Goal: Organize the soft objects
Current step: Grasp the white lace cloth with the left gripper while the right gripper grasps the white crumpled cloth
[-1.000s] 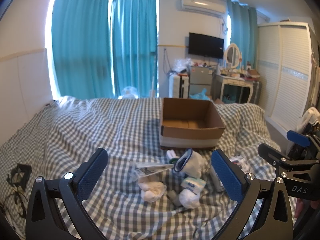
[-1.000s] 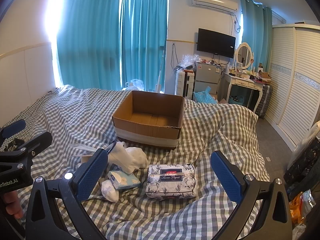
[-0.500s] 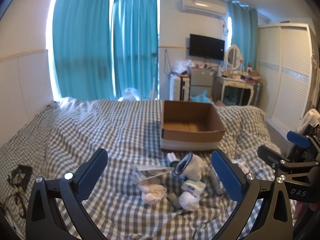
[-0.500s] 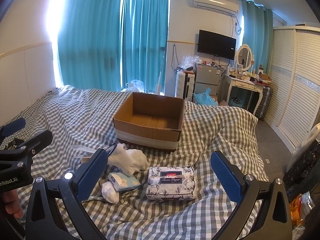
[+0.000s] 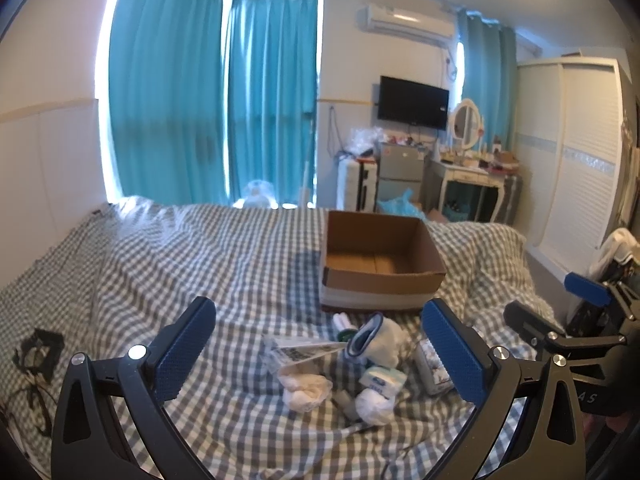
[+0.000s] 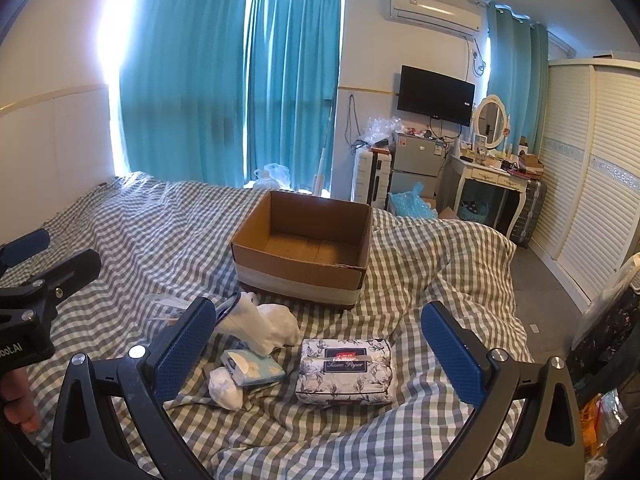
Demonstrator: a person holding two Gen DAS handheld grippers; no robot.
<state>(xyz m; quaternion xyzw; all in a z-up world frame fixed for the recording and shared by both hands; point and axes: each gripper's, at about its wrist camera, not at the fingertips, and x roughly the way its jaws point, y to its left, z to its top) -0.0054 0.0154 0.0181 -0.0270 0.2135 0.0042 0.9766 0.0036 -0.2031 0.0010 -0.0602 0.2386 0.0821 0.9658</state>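
An open, empty cardboard box (image 6: 304, 256) stands on the checked bed; it also shows in the left wrist view (image 5: 380, 264). In front of it lies a heap of soft things: a floral tissue pack (image 6: 346, 370), white socks (image 6: 260, 324), a small blue tissue packet (image 6: 252, 366) and a white sock ball (image 6: 226, 388). In the left wrist view the heap holds a blue-cuffed white sock (image 5: 378, 338), a plastic packet (image 5: 300, 350) and rolled socks (image 5: 306, 390). My left gripper (image 5: 320, 354) and right gripper (image 6: 320, 354) are both open and empty, held above the heap.
The checked bedspread (image 6: 432, 280) covers the bed. A black object (image 5: 38, 354) lies at the bed's left edge. A wardrobe (image 6: 592, 208), dressing table (image 6: 492, 176) and small fridge (image 6: 416, 164) stand beyond the bed. Teal curtains (image 6: 224, 92) hang behind.
Both views have tilted up and back a little, so the heap and box sit slightly lower in frame. Nothing was grasped; both grippers stay open.
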